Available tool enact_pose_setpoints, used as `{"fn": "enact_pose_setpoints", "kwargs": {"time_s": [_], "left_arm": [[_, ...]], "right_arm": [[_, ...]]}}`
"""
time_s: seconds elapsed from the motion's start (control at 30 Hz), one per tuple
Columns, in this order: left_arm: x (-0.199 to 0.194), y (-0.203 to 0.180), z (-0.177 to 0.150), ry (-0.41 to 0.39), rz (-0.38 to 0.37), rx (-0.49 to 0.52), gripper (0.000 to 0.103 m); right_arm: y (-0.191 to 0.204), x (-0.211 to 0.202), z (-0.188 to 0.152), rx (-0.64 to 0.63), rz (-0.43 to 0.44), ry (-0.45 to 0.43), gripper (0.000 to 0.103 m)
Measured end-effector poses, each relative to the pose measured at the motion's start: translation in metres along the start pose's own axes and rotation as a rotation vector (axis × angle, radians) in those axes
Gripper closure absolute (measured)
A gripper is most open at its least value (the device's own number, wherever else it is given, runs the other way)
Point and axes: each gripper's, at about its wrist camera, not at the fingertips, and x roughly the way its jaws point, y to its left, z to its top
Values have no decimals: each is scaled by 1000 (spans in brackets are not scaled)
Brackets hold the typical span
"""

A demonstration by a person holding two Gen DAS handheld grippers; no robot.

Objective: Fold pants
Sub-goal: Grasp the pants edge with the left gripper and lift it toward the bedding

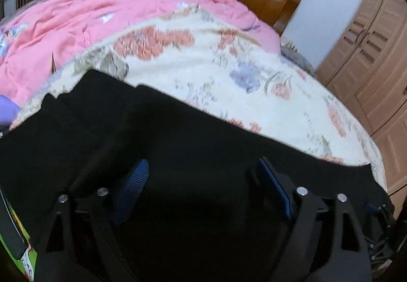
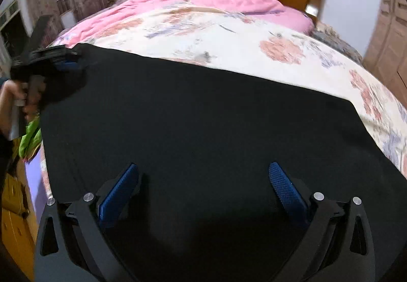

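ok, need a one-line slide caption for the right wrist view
Right gripper, jaws open, above black pants spread on a floral bedspread; left gripper at the pants' far-left corner.

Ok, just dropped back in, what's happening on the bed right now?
A person is working on the black fabric pants, which lie spread flat on the cream floral bedspread. Both handheld grippers are open with nothing gripped: the right gripper hovers over the near part of the pants, and the left gripper sits at the pants' left end. A crumpled pink quilt lies beyond.
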Motion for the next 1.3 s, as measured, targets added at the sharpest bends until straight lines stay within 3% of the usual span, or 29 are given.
{"fn": "enact_pose_setpoints", "kwargs": {"time_s": [0.1,0.2,0.3,0.43,0.53,0.63,0.73,0.83,0.9,0.97,1.03,1.2,1.3], "left_arm": [[-19,-16,-5,-52,-103,-16,17],[-11,-43,-9,-25,-165,65,15],[26,-54,-16,54,-109,98,12],[20,-71,-15,32,-27,106,11],[7,-101,-15,8,-123,187,7],[24,-117,-17,21,-59,233,2],[60,-109,-20,79,-32,204,2],[39,-118,-24,9,0,222,2],[18,-119,-34,-22,-33,208,2],[-17,-112,-49,-100,-107,195,2],[-53,-89,-65,-186,-134,138,2],[-127,23,-84,-356,-208,-181,2],[-154,89,-85,-399,-13,-298,24]], "right_arm": [[1,-2,-3,7,-1,-7,4],[10,0,-4,-32,-52,7,4],[7,3,-6,-27,-45,4,4],[7,2,-8,-20,-36,1,4],[11,3,-9,-35,-58,6,4],[9,2,-10,-28,-47,3,4],[9,2,-10,-26,-45,2,4],[8,1,-9,-25,-43,2,4],[6,0,-9,-14,-26,-4,4],[4,-1,-9,-7,-17,-7,4],[3,-1,-9,-2,-10,-10,4],[6,0,-9,-13,-24,-6,4],[8,1,-9,-25,-42,0,4]]}}
